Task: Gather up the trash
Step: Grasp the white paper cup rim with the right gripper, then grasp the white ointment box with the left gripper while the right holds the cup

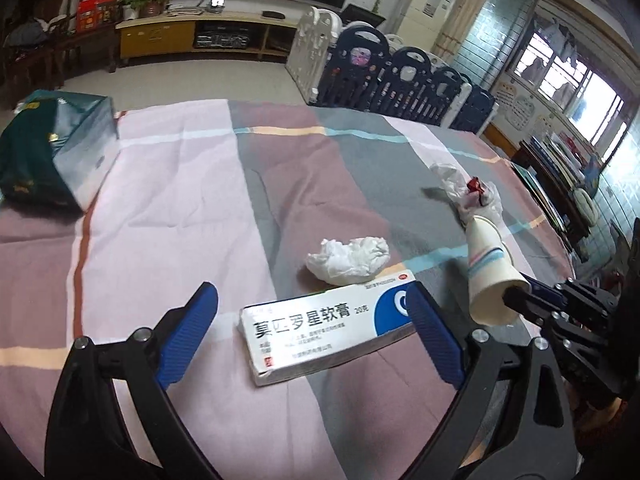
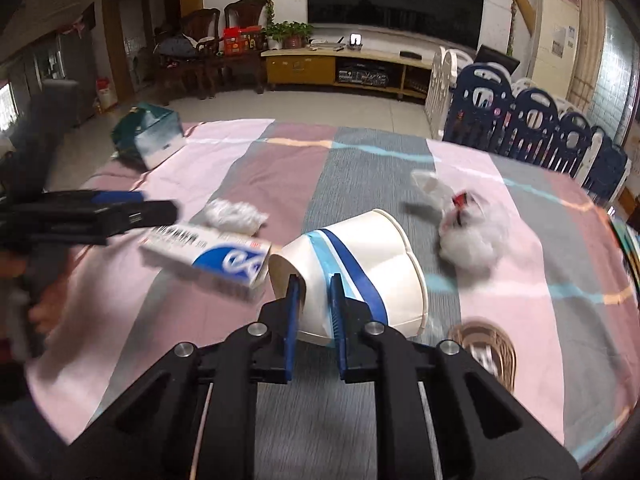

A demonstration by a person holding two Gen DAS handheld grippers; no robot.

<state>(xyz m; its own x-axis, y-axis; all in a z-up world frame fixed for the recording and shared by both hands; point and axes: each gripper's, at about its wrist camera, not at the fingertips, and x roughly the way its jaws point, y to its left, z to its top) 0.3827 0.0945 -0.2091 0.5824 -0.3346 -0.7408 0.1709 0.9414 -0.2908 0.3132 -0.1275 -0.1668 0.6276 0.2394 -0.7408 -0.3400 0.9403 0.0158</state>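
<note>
My left gripper (image 1: 312,300) is open, its jaws on either side of a white and blue ointment box (image 1: 320,332) lying on the striped cloth. A crumpled white tissue (image 1: 348,260) lies just beyond the box. My right gripper (image 2: 314,280) is shut on the rim of a white paper cup with blue stripes (image 2: 360,264), held tipped on its side above the cloth; the cup also shows in the left wrist view (image 1: 490,268). A clear plastic wrapper with a red scrap (image 2: 468,224) lies to the right. The box (image 2: 208,256) and tissue (image 2: 234,216) show left of the cup.
A dark green bag (image 1: 48,152) sits at the table's far left corner, also in the right wrist view (image 2: 148,136). A striped cloth (image 1: 180,200) covers the table. Navy and white playpen panels (image 1: 400,76) stand behind the far right edge.
</note>
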